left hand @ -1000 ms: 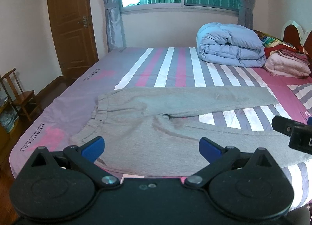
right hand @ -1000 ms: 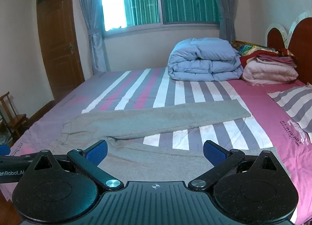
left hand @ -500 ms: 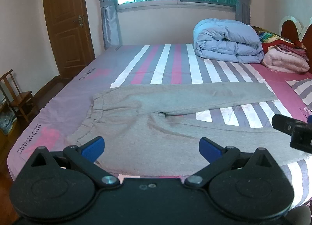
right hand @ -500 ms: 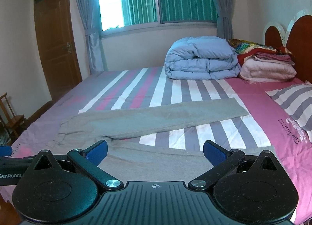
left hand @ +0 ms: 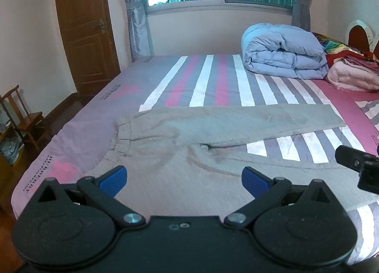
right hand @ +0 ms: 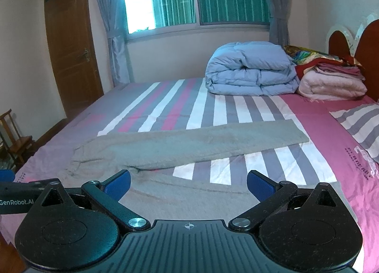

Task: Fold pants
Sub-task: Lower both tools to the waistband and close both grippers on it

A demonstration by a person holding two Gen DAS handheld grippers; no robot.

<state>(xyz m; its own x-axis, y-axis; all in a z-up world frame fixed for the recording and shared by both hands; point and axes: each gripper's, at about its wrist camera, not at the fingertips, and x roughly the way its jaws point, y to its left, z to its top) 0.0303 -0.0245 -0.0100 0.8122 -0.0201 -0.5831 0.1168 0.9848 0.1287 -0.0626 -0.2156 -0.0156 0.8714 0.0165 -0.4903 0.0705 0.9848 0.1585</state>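
Note:
Grey pants [left hand: 180, 145] lie flat on the striped bed, waistband [left hand: 119, 135] to the left and both legs stretched to the right in a V. The far leg [right hand: 201, 145] ends near the pink part of the sheet; the near leg [right hand: 189, 197] runs under the right gripper. My left gripper [left hand: 184, 179] hovers open over the seat of the pants, blue pads wide apart. Over the near leg my right gripper [right hand: 188, 184] is likewise open and holds nothing. Part of the right gripper's body [left hand: 360, 166] shows at the right edge of the left wrist view.
A folded blue duvet [left hand: 284, 52] and stacked pink blankets [left hand: 350, 76] lie at the far right by the headboard [right hand: 364, 43]. A striped pillow [right hand: 360, 126] lies at the right. A wooden chair [left hand: 23, 116] and brown door [left hand: 85, 29] stand left of the bed.
Both grippers have moved forward and a little lower toward the pants, which now fill more of each view. Both stay open; the pants have not moved.

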